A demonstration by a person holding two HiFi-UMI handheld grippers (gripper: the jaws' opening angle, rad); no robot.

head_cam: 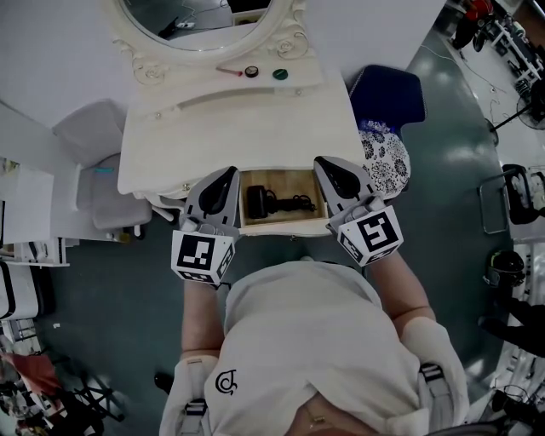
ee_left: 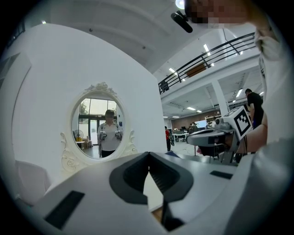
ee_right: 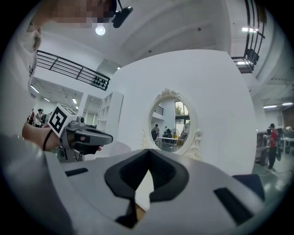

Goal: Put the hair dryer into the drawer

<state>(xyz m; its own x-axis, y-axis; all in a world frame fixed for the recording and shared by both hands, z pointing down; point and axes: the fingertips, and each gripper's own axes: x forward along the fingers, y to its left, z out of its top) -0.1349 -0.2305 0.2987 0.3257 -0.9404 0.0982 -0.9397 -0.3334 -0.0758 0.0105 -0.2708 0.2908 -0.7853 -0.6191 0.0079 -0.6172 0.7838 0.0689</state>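
Observation:
The black hair dryer (head_cam: 271, 203) lies with its cord inside the open wooden drawer (head_cam: 281, 226) of the white dressing table (head_cam: 238, 128). My left gripper (head_cam: 225, 174) hovers over the drawer's left end and my right gripper (head_cam: 327, 163) over its right end, both pointing level toward the table. Neither touches the dryer. In the left gripper view the jaws (ee_left: 148, 154) meet at their tips with nothing between them. The right gripper's jaws (ee_right: 148, 152) are likewise shut and empty. Each gripper view shows the other gripper off to the side (ee_left: 216, 137) (ee_right: 85, 137).
An oval mirror (head_cam: 200, 17) stands at the table's back, with a red stick (head_cam: 228, 71), a black disc (head_cam: 252, 71) and a green disc (head_cam: 279, 74) on the shelf below it. A blue seat (head_cam: 390, 98) with a patterned cushion (head_cam: 383, 157) stands right, a grey chair (head_cam: 94, 162) left.

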